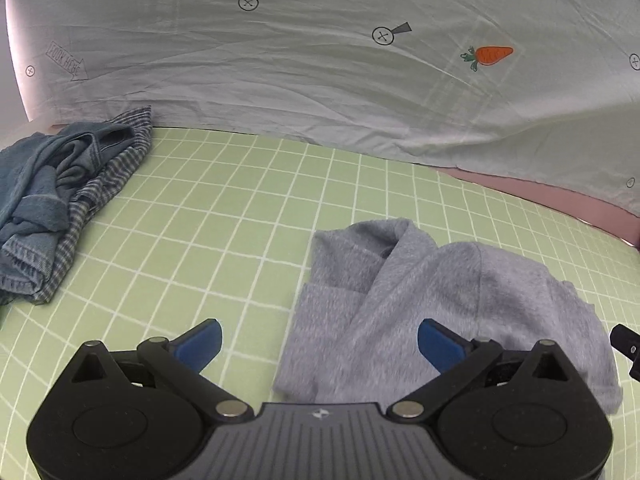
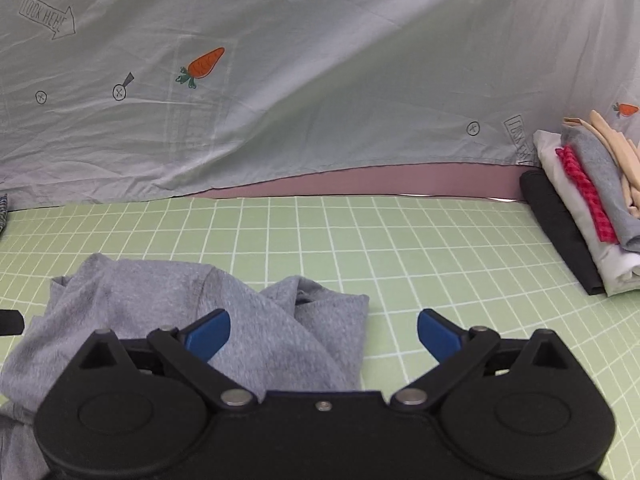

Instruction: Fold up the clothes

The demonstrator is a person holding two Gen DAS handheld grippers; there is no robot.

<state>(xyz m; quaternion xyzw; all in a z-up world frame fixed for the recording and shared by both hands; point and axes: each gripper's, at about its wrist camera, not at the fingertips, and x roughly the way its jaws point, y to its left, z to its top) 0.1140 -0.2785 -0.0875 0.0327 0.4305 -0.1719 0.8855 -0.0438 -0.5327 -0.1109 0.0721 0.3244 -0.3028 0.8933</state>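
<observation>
A: How is the surface covered?
B: The tabletop (image 2: 400, 248) is overlaid with a green mat ruled in white squares; behind it a pale printed sheet (image 1: 320, 80) is hung, with a pink strip below.

A: Where are the clothes placed?
B: A grey garment (image 1: 420, 300) is heaped near both tools. Denim and striped clothes (image 1: 60, 192) are piled at far left, a folded stack (image 2: 588, 200) at far right.

A: And the tools?
B: The left hand-held gripper (image 1: 320, 344) and right hand-held gripper (image 2: 324, 336) are spread, nothing pinched.
</observation>
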